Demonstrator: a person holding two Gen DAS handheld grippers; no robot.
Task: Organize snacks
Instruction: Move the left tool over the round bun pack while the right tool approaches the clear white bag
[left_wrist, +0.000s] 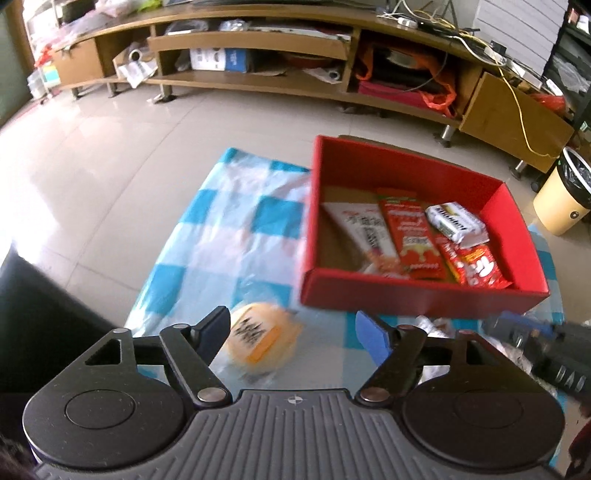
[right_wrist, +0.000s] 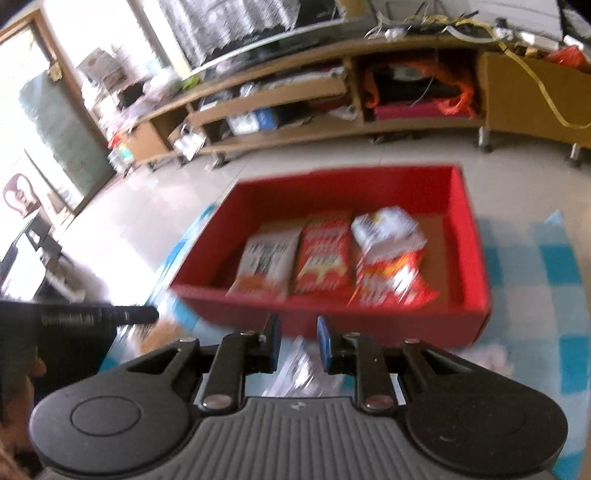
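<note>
A red box (left_wrist: 406, 295) on a blue-and-white checked cloth (left_wrist: 229, 229) holds several snack packs: a white one (left_wrist: 364, 236), a red one (left_wrist: 413, 240), a silver-white one (left_wrist: 454, 221) and a red one under it (left_wrist: 476, 269). My left gripper (left_wrist: 295, 328) is open, with a round orange-wrapped snack (left_wrist: 258, 338) lying between its fingers, near the left one. My right gripper (right_wrist: 297, 339) is narrowly open above a blurred silvery packet (right_wrist: 299, 373), just in front of the red box (right_wrist: 476, 258). I cannot tell if it touches the packet.
A long wooden TV stand (left_wrist: 258, 77) with cluttered shelves runs along the back. A cream bin (left_wrist: 565, 199) stands at the right. Tiled floor (left_wrist: 110, 166) lies left of the cloth. The other gripper shows at the right edge of the left wrist view (left_wrist: 546, 350).
</note>
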